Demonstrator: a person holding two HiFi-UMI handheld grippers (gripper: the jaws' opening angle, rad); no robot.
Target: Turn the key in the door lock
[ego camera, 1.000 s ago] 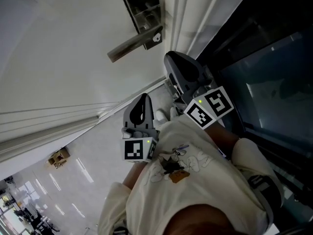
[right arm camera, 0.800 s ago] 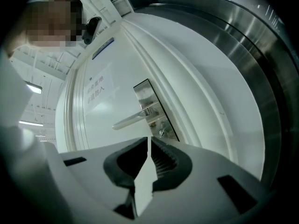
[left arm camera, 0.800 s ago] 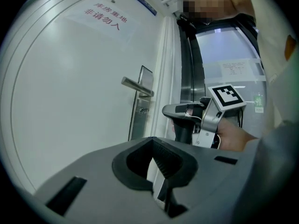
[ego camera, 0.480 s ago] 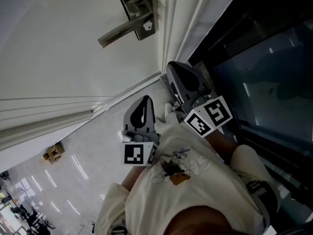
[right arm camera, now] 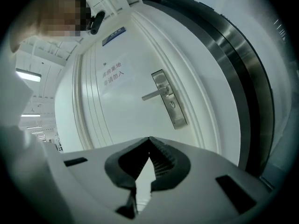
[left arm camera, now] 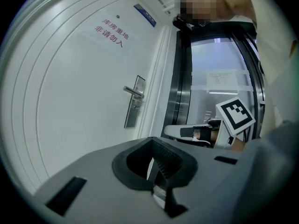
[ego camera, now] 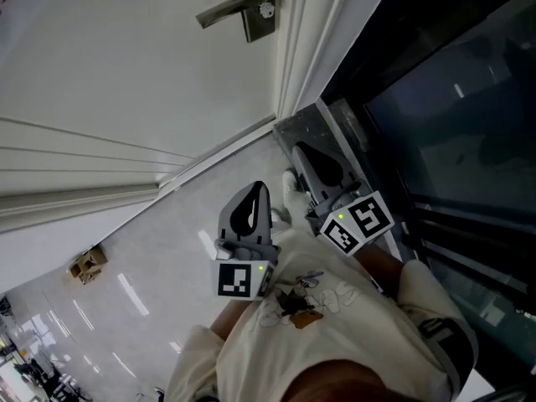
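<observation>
While both grippers point toward the white door [ego camera: 126, 74], neither one touches it. Far to the left of the left gripper [ego camera: 256, 189], a small brown box [ego camera: 86, 265] lies on the pale floor [ego camera: 167, 241], too small to read. The left gripper's jaws meet at the tips with nothing between them. Its marker cube [ego camera: 237, 279] sits at its rear against the person's shirt [ego camera: 335, 308], which hides both hands.

Ahead of the tips and well apart from them, the lever handle [ego camera: 230, 8] and the lock plate [ego camera: 255, 11] sit near the door's edge. The top of the plate is cut off in the head view. In the right gripper view, the keyhole [right arm camera: 172, 105] below the handle is only a small round spot, and I cannot tell whether a key is in it.

Just right of the left gripper, the right gripper [ego camera: 303, 153] is also closed and empty. To its right, a dark glass panel [ego camera: 452, 99] shows only dim reflections.
</observation>
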